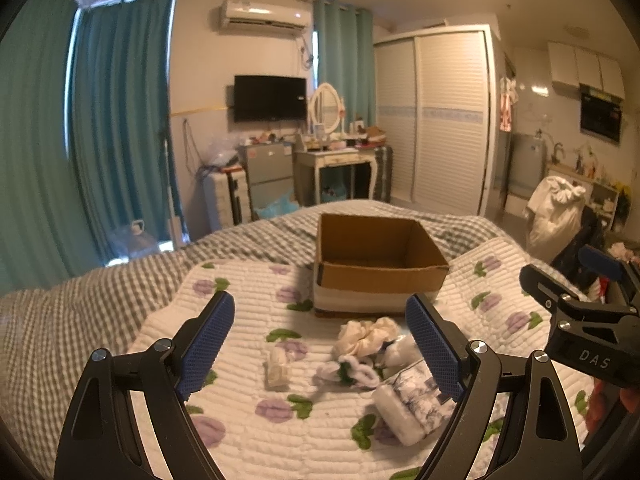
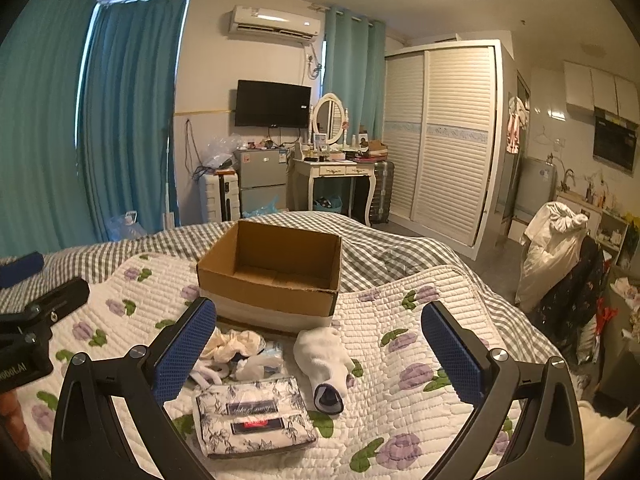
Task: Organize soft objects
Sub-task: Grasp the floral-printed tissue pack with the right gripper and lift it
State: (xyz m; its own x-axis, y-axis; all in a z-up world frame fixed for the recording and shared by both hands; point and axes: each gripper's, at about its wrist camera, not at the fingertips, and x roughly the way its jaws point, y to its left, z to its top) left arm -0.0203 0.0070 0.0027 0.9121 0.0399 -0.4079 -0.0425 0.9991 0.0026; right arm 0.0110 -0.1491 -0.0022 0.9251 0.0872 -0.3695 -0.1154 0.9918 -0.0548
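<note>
**Both claws spread wide over a heap of soft things, box waiting behind**

Nearest the lens in the right wrist view is the floral tissue pack (image 2: 254,420), lying flat on the floral quilt (image 2: 420,420) at about 6 o'clock, just inside the left jaw of the right gripper (image 2: 320,344). That gripper's jaws stand wide apart and hold nothing. At 5 o'clock from the pack's far edge lies a white sock (image 2: 326,360), its dark cuff turned toward the camera; only this view shows it plainly. Behind the pack, partly hidden by the left jaw, sit the cream scrunchie (image 2: 236,344) and a clear-wrapped packet (image 2: 264,360).

The left wrist view sees the same heap from the other side. The left gripper (image 1: 324,348) is likewise spread wide and empty. Between its jaws lie the cream scrunchie (image 1: 366,336), a white-and-green fluffy piece (image 1: 350,372), and, off alone at 9 o'clock from them, a small cream tissue packet (image 1: 277,370) that the right view hides. The floral tissue pack (image 1: 408,404) is half covered by the right jaw here.

The cardboard box (image 1: 380,264) stands open at 12 o'clock beyond the heap in both views, on the quilt's far edge, against the grey checked bedspread (image 1: 80,292).
</note>
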